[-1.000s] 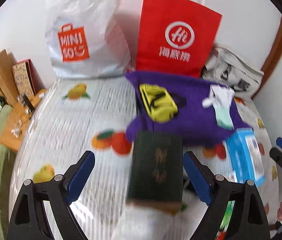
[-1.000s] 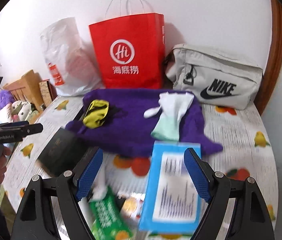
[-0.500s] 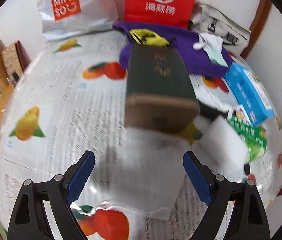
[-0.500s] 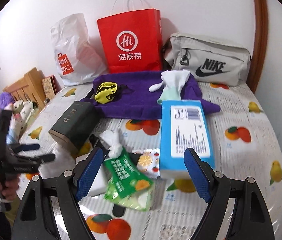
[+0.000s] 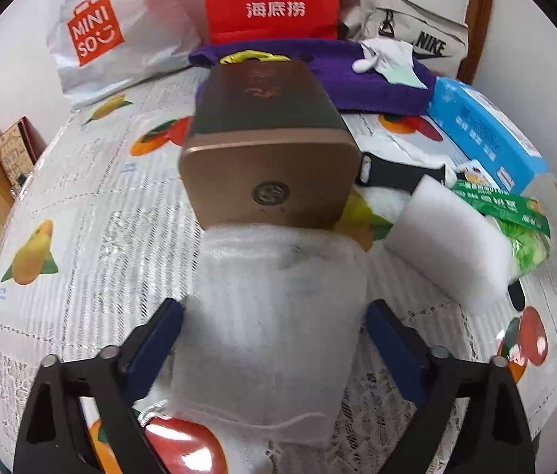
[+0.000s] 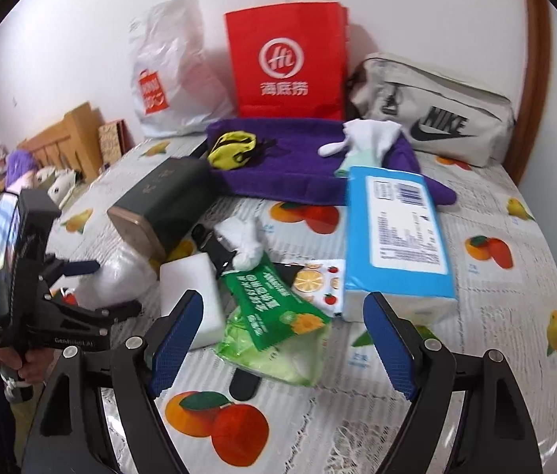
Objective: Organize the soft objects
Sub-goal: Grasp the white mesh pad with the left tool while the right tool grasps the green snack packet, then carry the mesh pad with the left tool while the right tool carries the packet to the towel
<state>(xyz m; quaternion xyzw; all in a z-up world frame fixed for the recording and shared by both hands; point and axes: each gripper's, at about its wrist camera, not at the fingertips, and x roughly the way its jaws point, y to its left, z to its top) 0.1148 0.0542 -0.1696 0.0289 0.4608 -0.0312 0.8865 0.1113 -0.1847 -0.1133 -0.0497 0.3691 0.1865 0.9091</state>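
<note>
A white fluffy cloth (image 5: 274, 316) lies on the fruit-print tablecloth (image 5: 81, 205), one end against a dark green box (image 5: 266, 126). My left gripper (image 5: 274, 339) is open and straddles the cloth, a blue pad beside each edge; in the right wrist view the left gripper (image 6: 108, 288) sits low at the cloth (image 6: 120, 272). My right gripper (image 6: 282, 339) is open and holds nothing, just above a green wipes pack (image 6: 274, 304). A purple towel (image 6: 310, 166) at the back carries a yellow bundle (image 6: 231, 150) and a white sock (image 6: 365, 138).
A white foam block (image 6: 191, 292), a blue tissue box (image 6: 397, 233) and a black strap (image 5: 389, 173) crowd the middle. A red paper bag (image 6: 286, 59), a white plastic bag (image 6: 168, 79) and a grey pouch (image 6: 436, 114) line the wall. A person's hand (image 6: 21, 367) grips the left tool.
The left gripper dropped and came forward until the white cloth lay between its fingers. The right gripper pulled back and left, from the blue tissue box to the green pack.
</note>
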